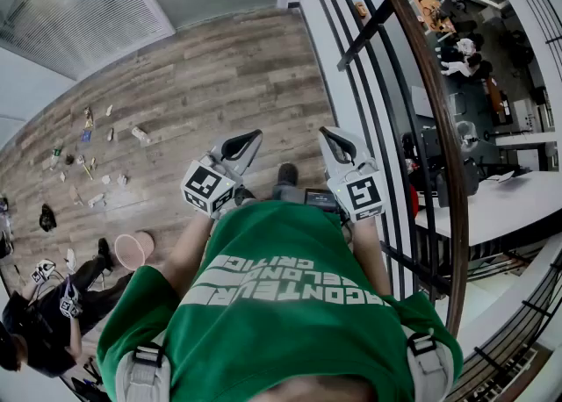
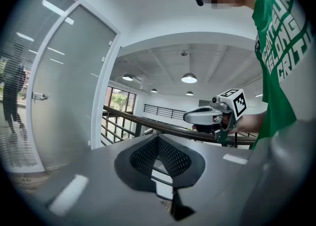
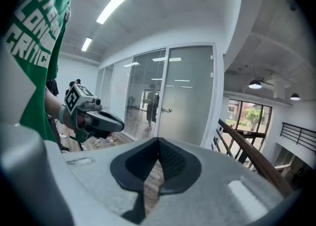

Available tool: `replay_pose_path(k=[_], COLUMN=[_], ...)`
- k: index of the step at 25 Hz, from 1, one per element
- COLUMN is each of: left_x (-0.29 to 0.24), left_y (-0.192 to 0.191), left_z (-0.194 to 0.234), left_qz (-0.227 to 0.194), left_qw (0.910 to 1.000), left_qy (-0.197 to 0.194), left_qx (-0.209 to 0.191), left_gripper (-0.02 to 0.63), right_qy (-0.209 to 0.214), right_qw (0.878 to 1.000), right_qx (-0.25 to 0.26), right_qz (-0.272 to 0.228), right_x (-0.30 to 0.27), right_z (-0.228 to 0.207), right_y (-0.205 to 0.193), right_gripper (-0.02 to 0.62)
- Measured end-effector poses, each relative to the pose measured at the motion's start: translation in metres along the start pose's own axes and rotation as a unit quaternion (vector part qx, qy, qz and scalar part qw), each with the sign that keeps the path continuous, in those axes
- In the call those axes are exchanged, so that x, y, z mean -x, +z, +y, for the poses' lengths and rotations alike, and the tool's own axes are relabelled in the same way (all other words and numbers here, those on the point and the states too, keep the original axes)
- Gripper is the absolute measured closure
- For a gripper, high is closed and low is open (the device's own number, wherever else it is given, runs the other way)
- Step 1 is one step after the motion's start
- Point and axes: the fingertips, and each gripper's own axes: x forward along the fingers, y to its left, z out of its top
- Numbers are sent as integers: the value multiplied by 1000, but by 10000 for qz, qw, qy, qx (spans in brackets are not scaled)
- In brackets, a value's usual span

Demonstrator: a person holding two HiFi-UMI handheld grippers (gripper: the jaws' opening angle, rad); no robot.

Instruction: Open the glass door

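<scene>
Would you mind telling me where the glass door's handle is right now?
In the right gripper view, the door handle sits at the left edge of the frosted glass door ahead, left of the wooden railing.

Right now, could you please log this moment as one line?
left gripper shut, empty | right gripper shut, empty | glass door closed, handle untouched
</scene>
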Motion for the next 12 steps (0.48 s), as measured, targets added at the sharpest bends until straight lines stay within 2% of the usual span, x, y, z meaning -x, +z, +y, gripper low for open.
replay_pose_path(k=[5, 12], left_x=[-14, -42], left_y=[3, 11], left_z=[-3, -25], left_qz=[12, 53], left_qw=[10000, 9990], left_qy=[2, -438], left_qx=[99, 98], left_gripper=[589, 589], right_qy=[-12, -345], right_qw=[9998, 9994], right_qx=[206, 25], right_qz=[17, -4], right_x=[-2, 18], right_z=[0, -17], right_y=[6, 0], right_gripper=[602, 603])
